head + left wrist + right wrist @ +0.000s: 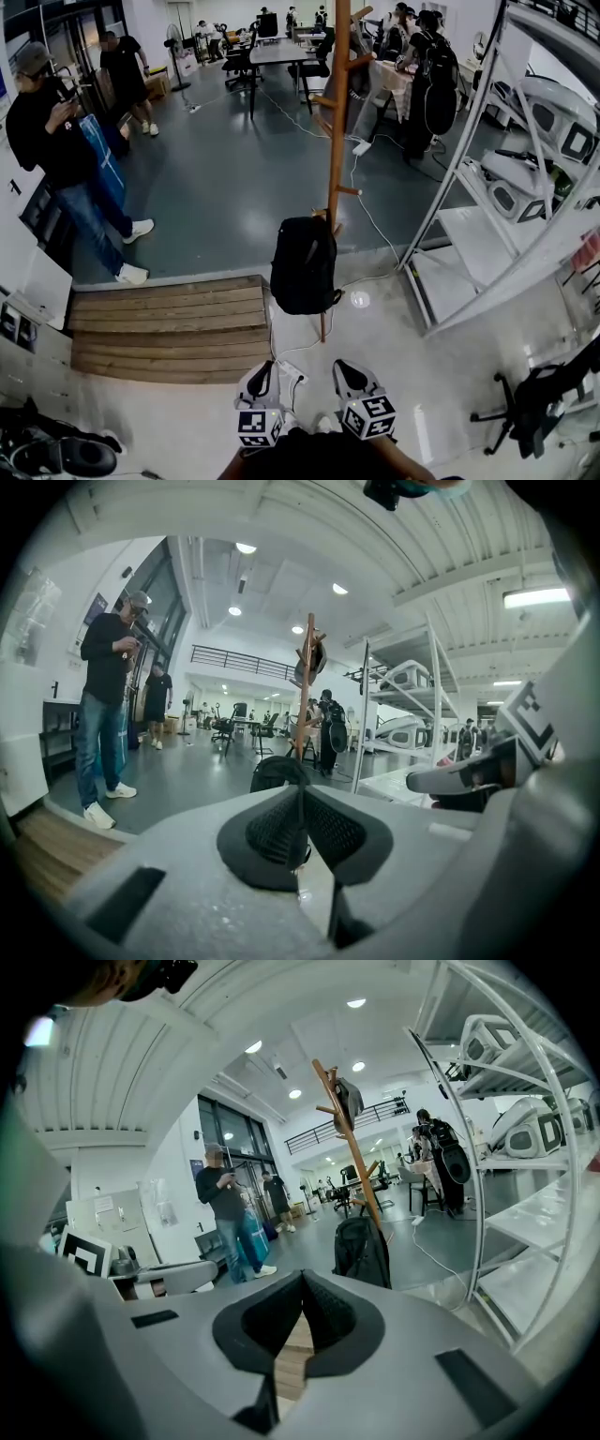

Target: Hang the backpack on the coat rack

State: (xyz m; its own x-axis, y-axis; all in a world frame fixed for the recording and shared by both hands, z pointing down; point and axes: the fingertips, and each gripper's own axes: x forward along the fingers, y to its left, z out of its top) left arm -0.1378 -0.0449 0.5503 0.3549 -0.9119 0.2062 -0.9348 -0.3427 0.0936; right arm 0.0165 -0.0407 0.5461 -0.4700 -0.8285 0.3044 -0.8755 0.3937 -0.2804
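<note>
Grey floor (225, 187); backpack (302, 265) hides part of the coat rack (338, 112).

My head view is evenly bright from overhead lighting, with one small hot glare spot on the glossy floor (359, 299) and the white shelving (473, 234) bowed by the lens near the right edge; the black backpack (302, 265) shows as a dark mass with little detail. Both gripper views are fisheye circles with black corners, the ceiling lights (246, 547) burn out white, and the nearest foreground looks soft.
</note>
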